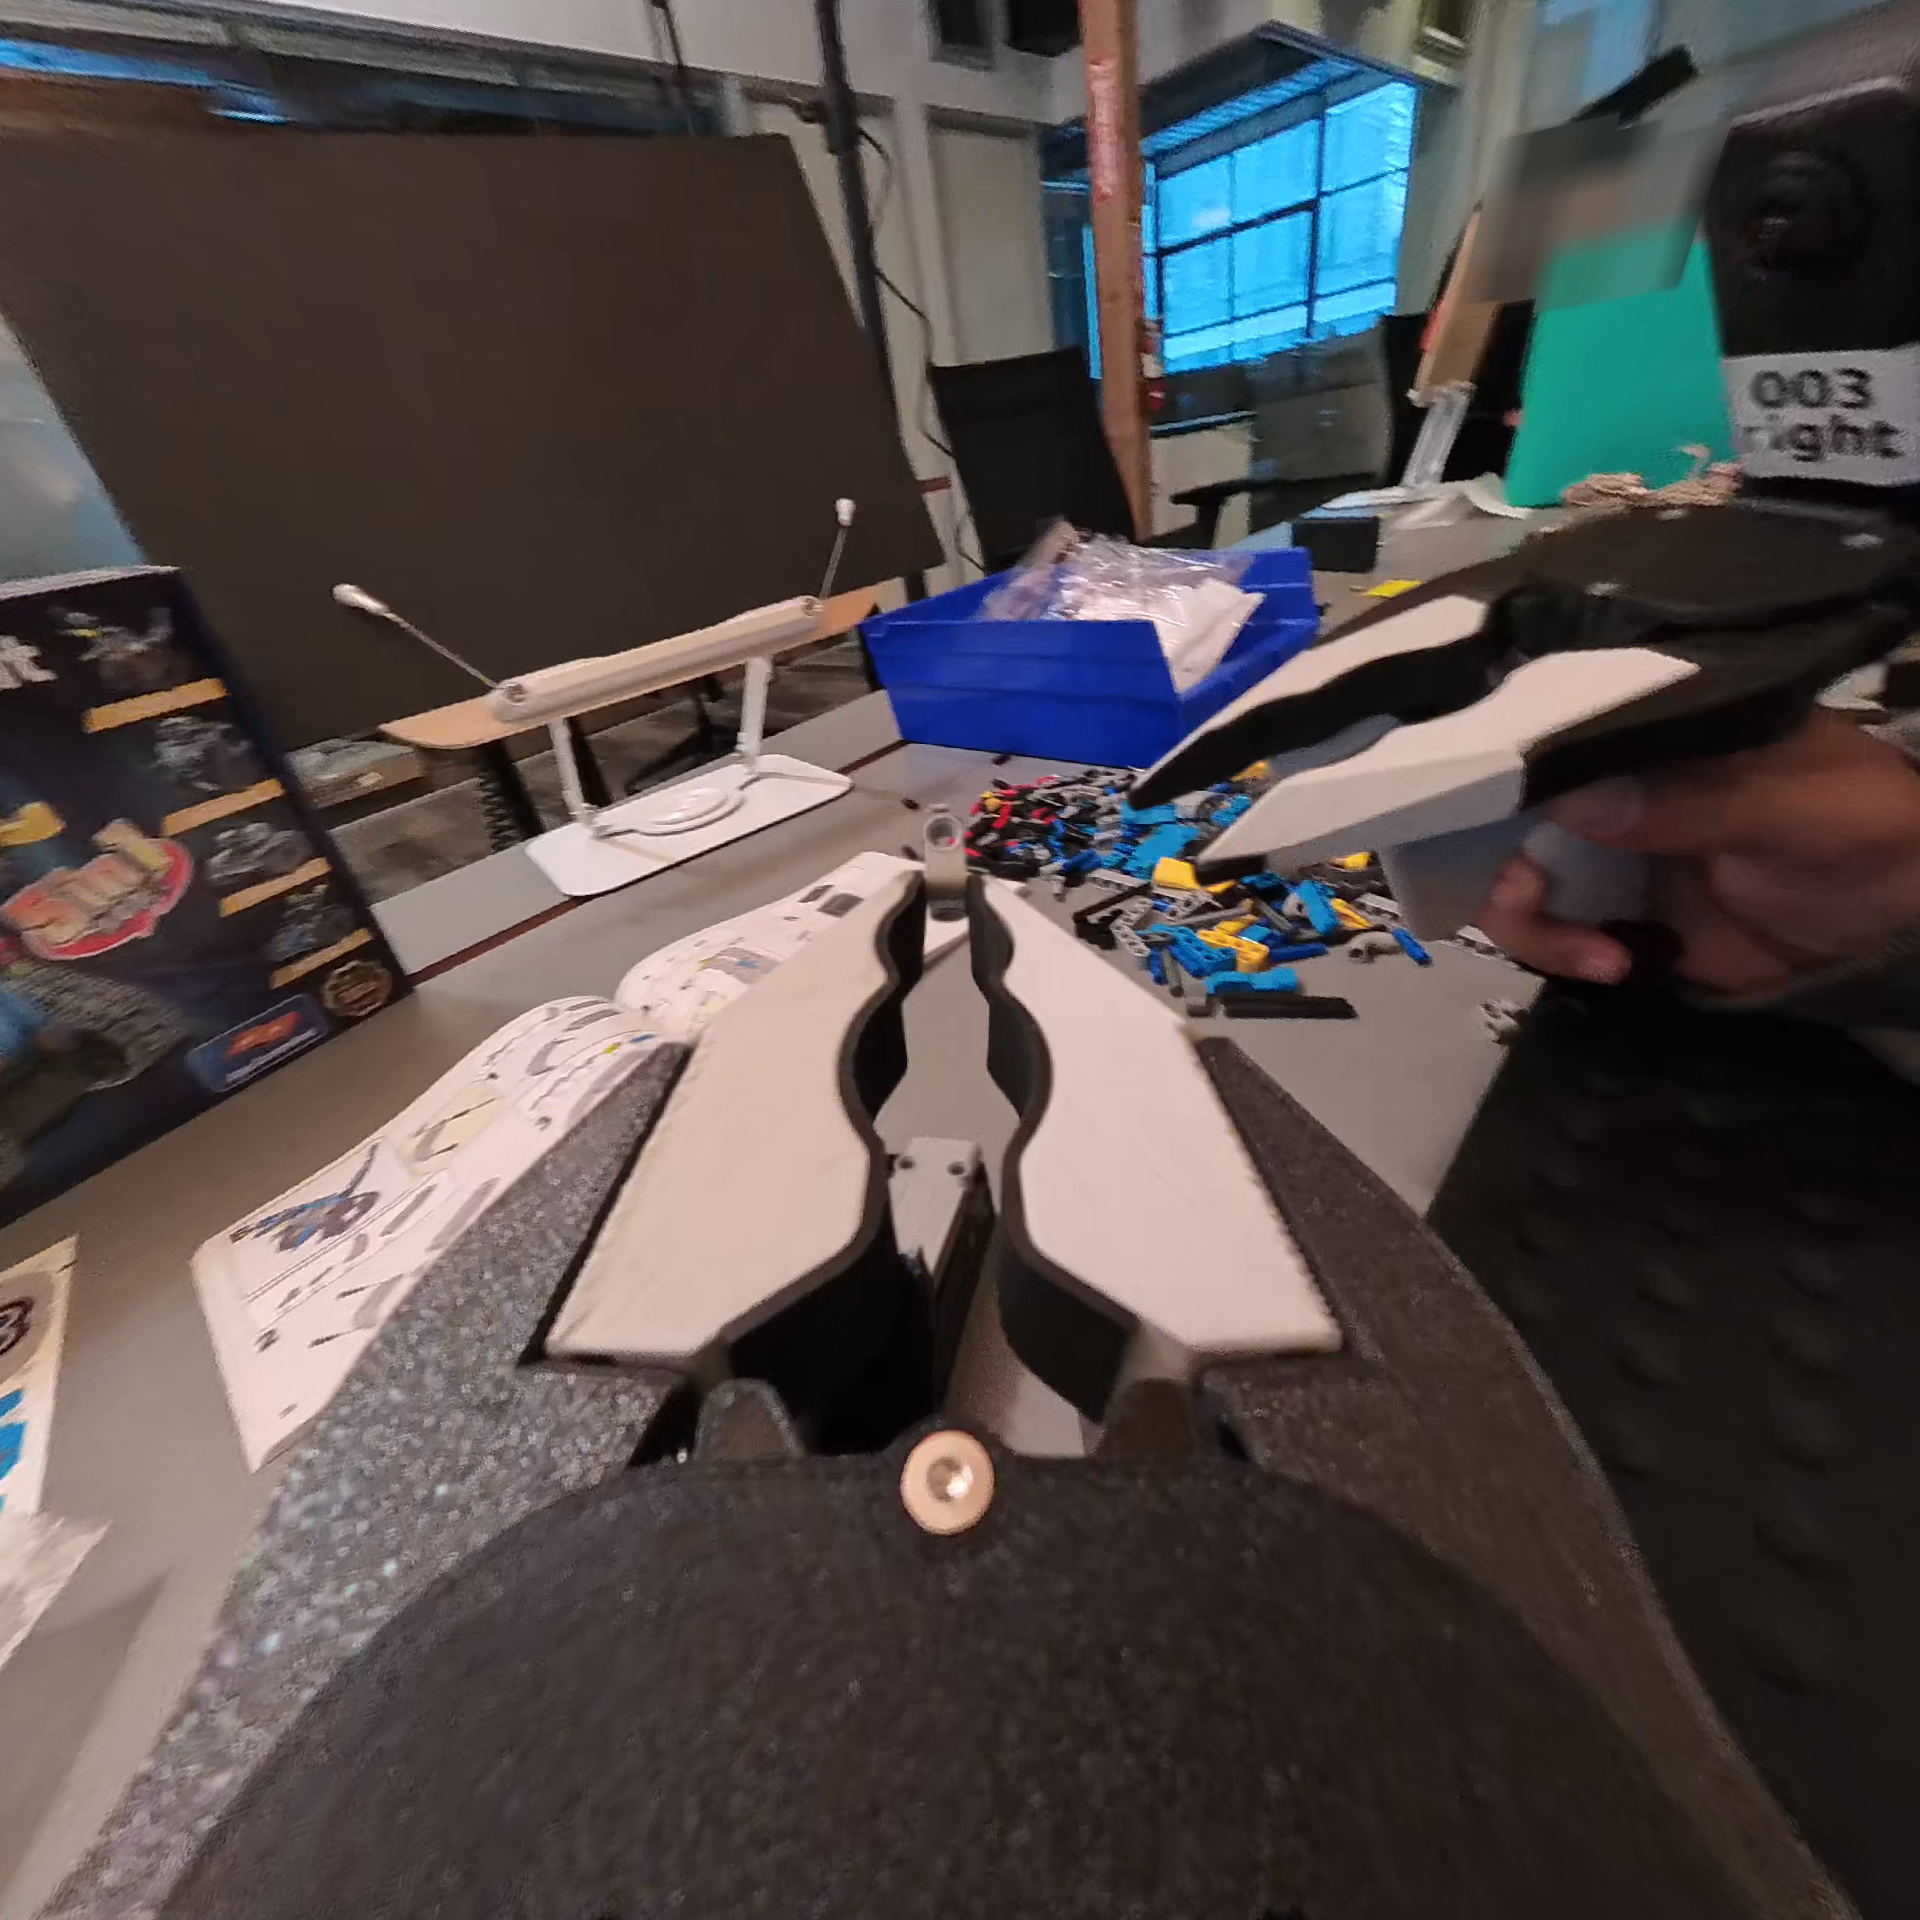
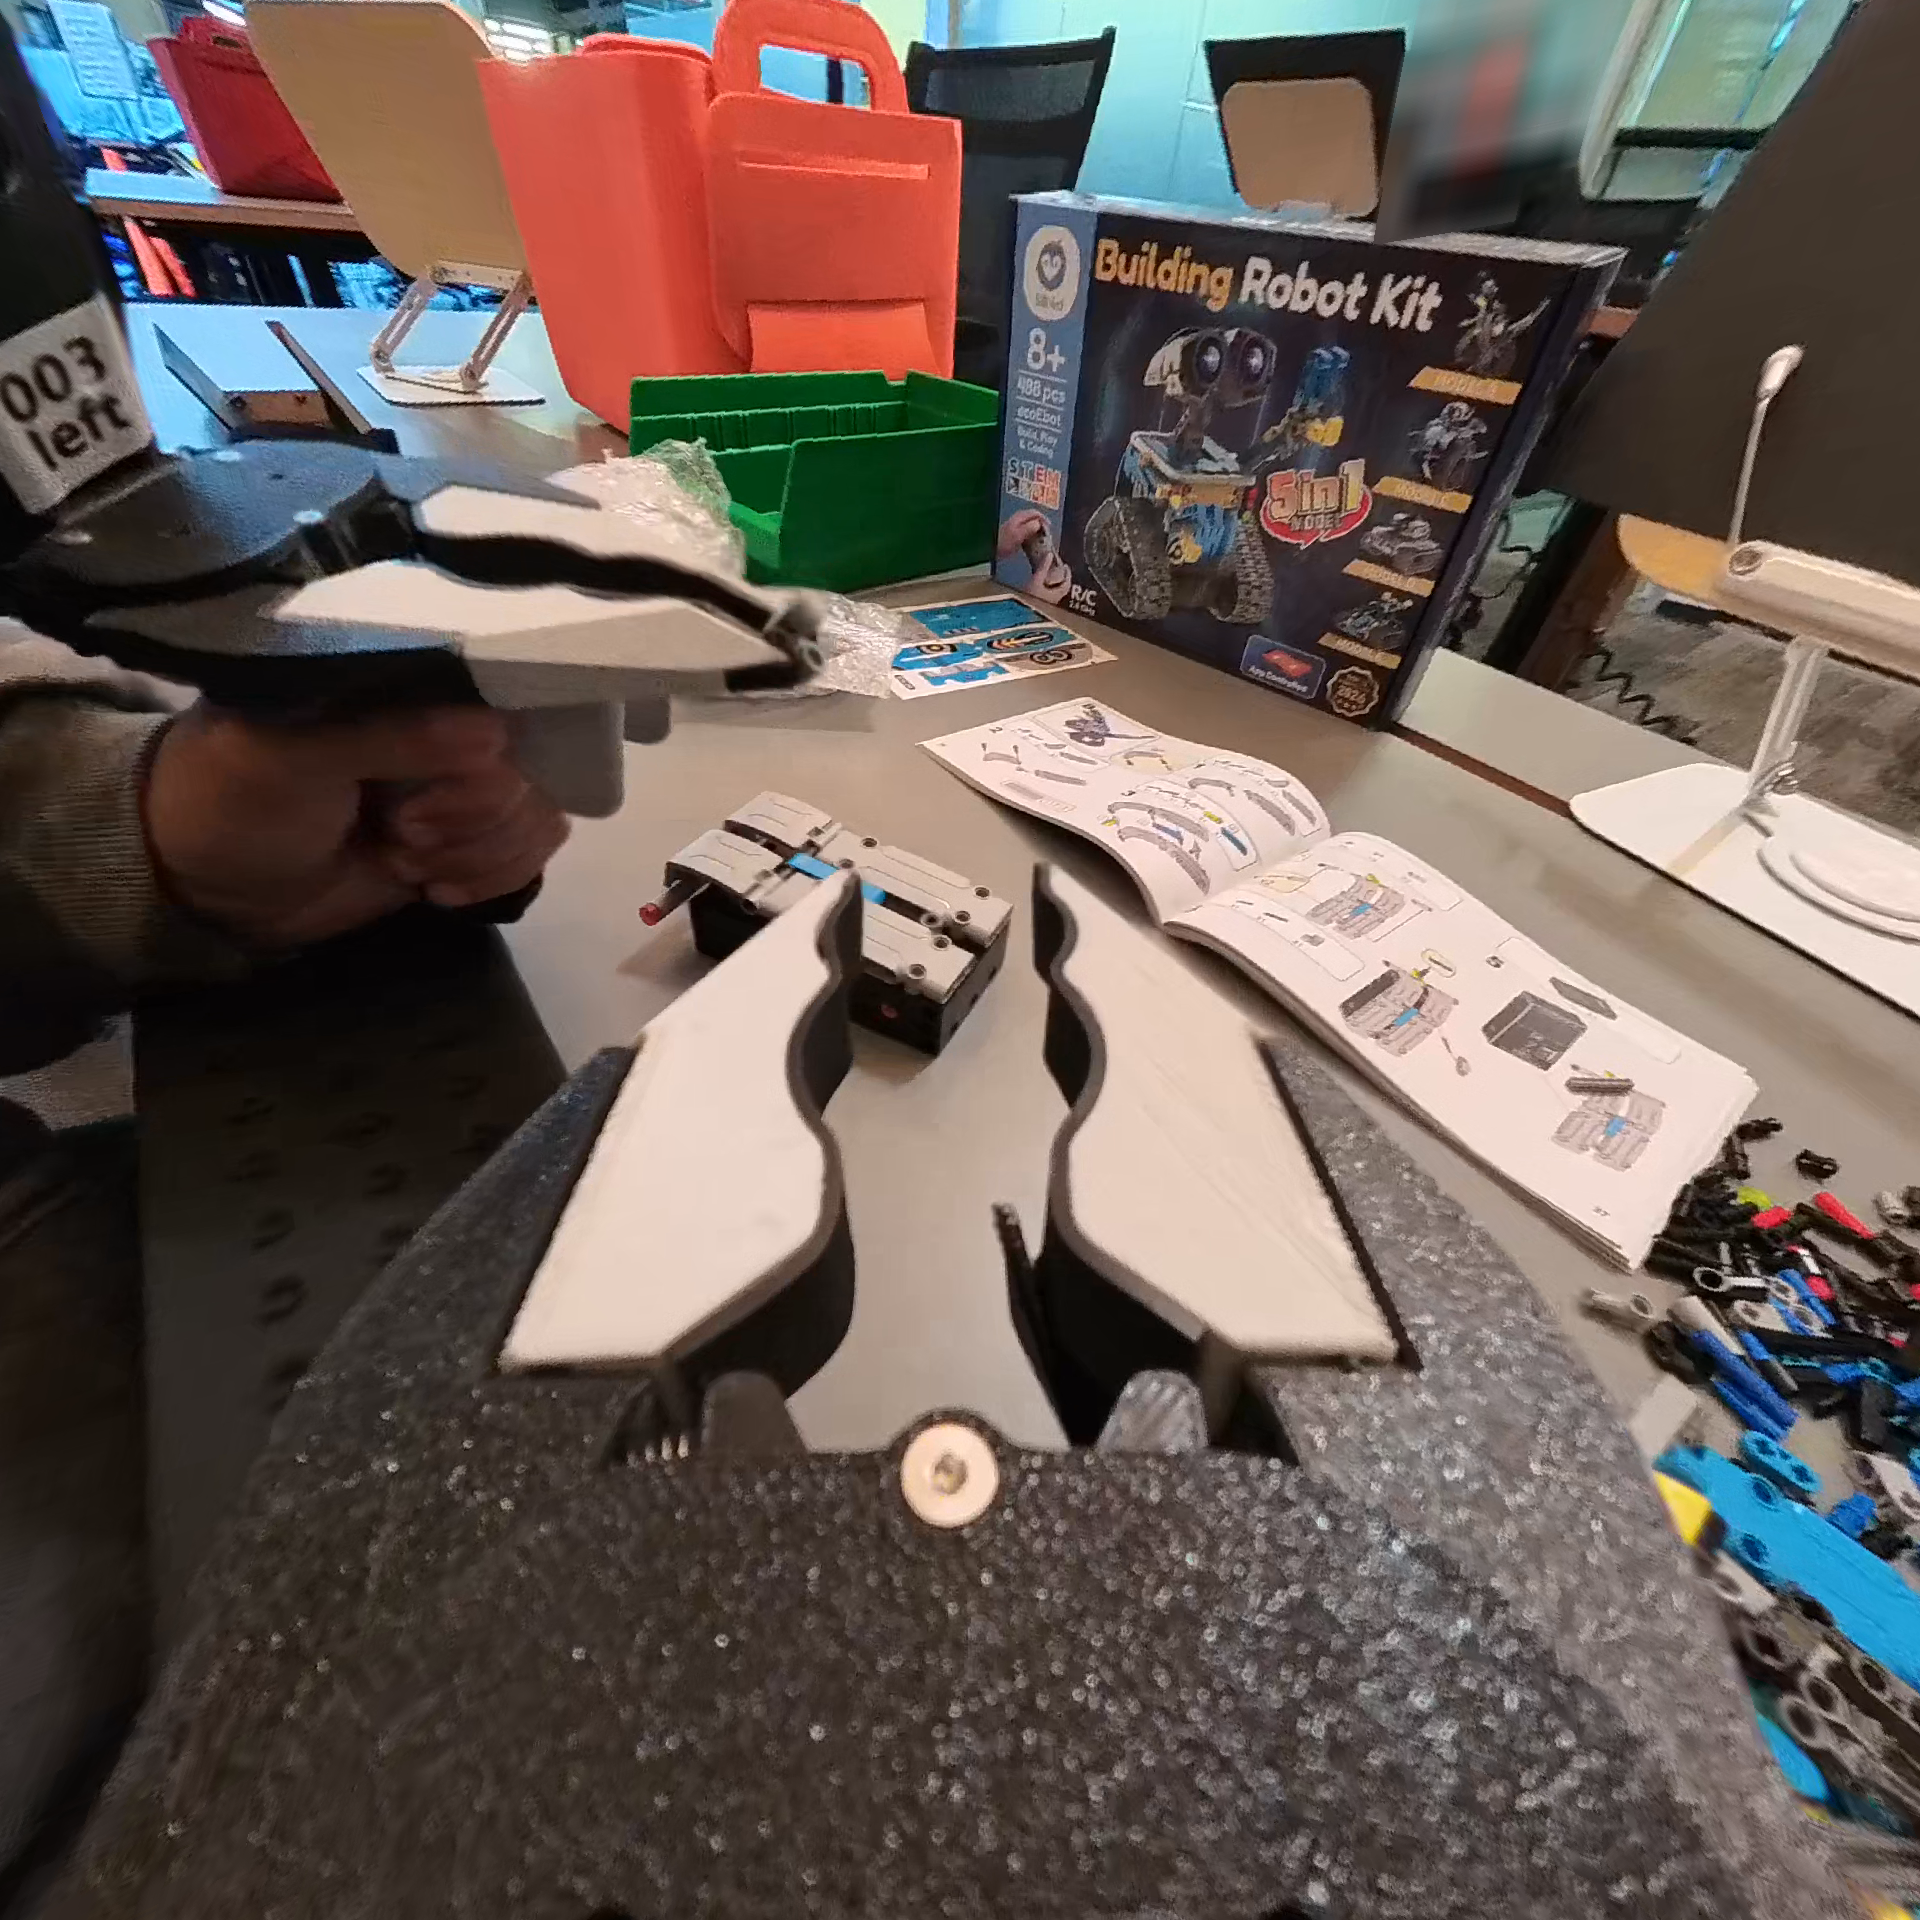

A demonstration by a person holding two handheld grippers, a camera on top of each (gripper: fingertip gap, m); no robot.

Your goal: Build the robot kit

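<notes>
My left gripper [image 1: 943,883] is shut on a small grey connector piece [image 1: 940,836] with a round hole, pinched at the fingertips above the grey table. It also shows in the right wrist view [image 2: 795,649], held in a hand at the left. My right gripper [image 2: 945,894] is open and empty, hovering just above a grey-and-black assembled block [image 2: 914,935] with a blue part. From the left wrist view, the right gripper [image 1: 1179,831] is at the right, over a pile of loose blue, black and yellow pieces [image 1: 1195,914]. The block [image 1: 935,1195] also shows between the left fingers.
An open instruction booklet [image 2: 1351,935] lies right of the block. The kit box [image 2: 1299,468] stands behind it, with a sticker sheet [image 2: 987,649], a green bin [image 2: 831,468] and an orange bag [image 2: 727,229]. A blue bin [image 1: 1081,675] and a white stand [image 1: 675,810] sit farther back. The left gripper's tips are roughly 7 centimetres from the right gripper's. It is some 11 centimetres from my left tips to the grey-and-black assembled block [image 2: 914,935].
</notes>
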